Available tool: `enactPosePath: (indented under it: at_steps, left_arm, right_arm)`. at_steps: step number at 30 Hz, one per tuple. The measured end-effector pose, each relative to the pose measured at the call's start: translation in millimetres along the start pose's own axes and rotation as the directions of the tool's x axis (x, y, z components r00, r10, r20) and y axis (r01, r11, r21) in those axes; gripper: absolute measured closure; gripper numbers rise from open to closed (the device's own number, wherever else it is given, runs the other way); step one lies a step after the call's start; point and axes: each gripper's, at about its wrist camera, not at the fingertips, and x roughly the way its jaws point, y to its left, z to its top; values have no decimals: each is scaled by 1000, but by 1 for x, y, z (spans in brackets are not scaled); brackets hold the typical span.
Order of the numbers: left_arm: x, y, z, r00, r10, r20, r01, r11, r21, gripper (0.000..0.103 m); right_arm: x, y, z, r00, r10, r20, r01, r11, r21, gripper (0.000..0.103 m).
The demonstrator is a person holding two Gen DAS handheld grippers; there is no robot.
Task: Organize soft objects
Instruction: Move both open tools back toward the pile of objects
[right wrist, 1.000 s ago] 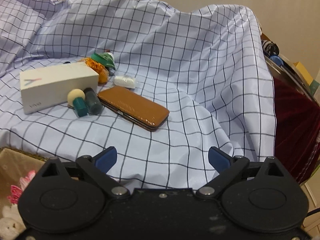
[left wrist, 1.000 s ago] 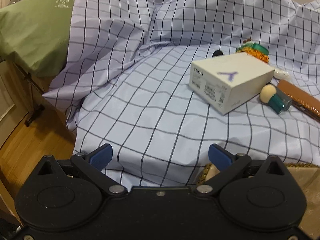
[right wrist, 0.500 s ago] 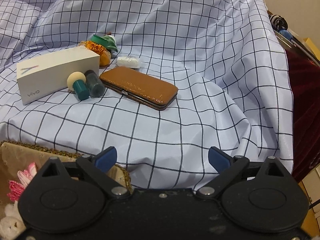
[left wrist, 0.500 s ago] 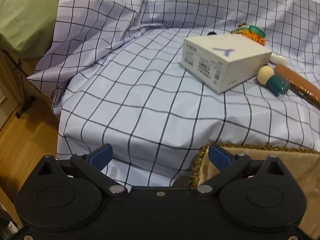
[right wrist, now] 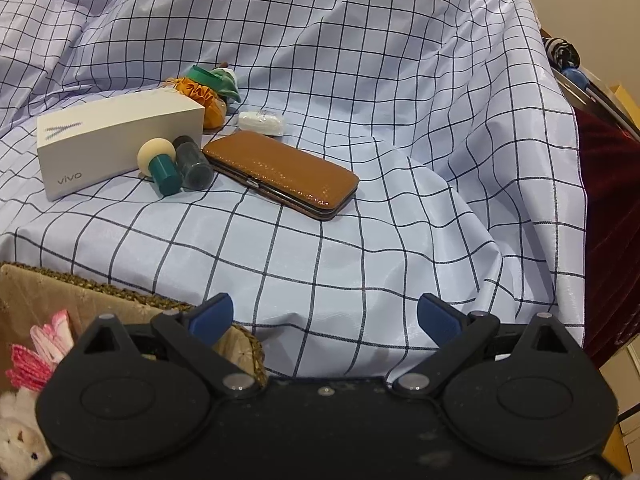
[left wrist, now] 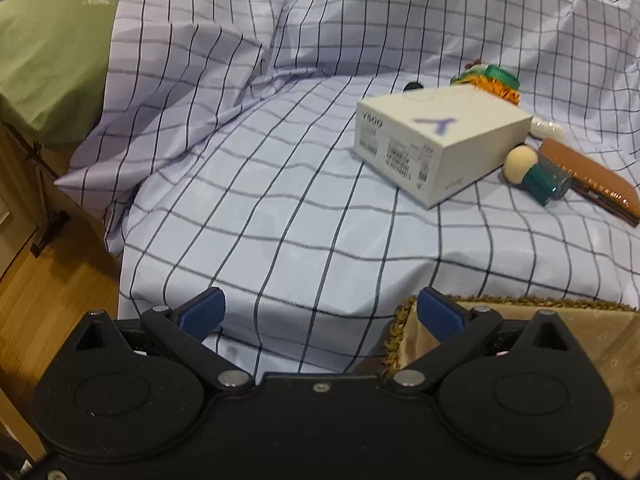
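On the checked sheet (right wrist: 400,120) lie a white box (right wrist: 116,136), a teal-handled sponge puff (right wrist: 158,162) with its dark cap (right wrist: 194,162), a brown case (right wrist: 280,172), a small white packet (right wrist: 262,122) and an orange-and-green soft toy (right wrist: 208,88). The left wrist view shows the white box (left wrist: 436,144), the puff (left wrist: 528,168), the case (left wrist: 592,180) and the toy (left wrist: 488,80). A lined basket (right wrist: 100,300) at the near edge holds a pink item (right wrist: 40,352) and a white plush (right wrist: 20,440). Both my left gripper (left wrist: 320,314) and right gripper (right wrist: 324,316) are open and empty.
A green pillow (left wrist: 52,48) lies at the far left, above the wooden floor (left wrist: 48,280). The basket's braided rim (left wrist: 520,302) sits just ahead of my left gripper's right finger. Dark red cloth (right wrist: 608,220) and some clutter stand beyond the sheet's right edge.
Both views have shifted slightly over the bed; the objects on the sheet stayed where they were. Both grippers stayed open.
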Motion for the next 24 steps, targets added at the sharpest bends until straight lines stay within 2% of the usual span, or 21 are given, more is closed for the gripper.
enactPosePath:
  at_steps: [3,8,13,18,24]
  left_arm:
    - [-1,5,0,1000,14,-2,-14,1000,-19,3]
    - [-21,12,15,991,92,98,-89,995,-33,3]
    - [-37,21,50,982,68,176,-59,997,-57,3]
    - [-34,17,89,977,5,215,3,999,-39,3]
    - [-15,-1,133,976,-5,217,4,1000,7,3]
  right_arm:
    - [0,-3,2,1000,-1,-2,1,1000,5,4]
    - [-6,-14,14,999,-33,42,32,999,21,1]
    - [-15,-28,40,991,-44,123,39,998,40,1]
    - [-15,-33,78,981,13,193,-23,998,52,1]
    - [-6,-25,129,959,118,256,-135,990,50,0]
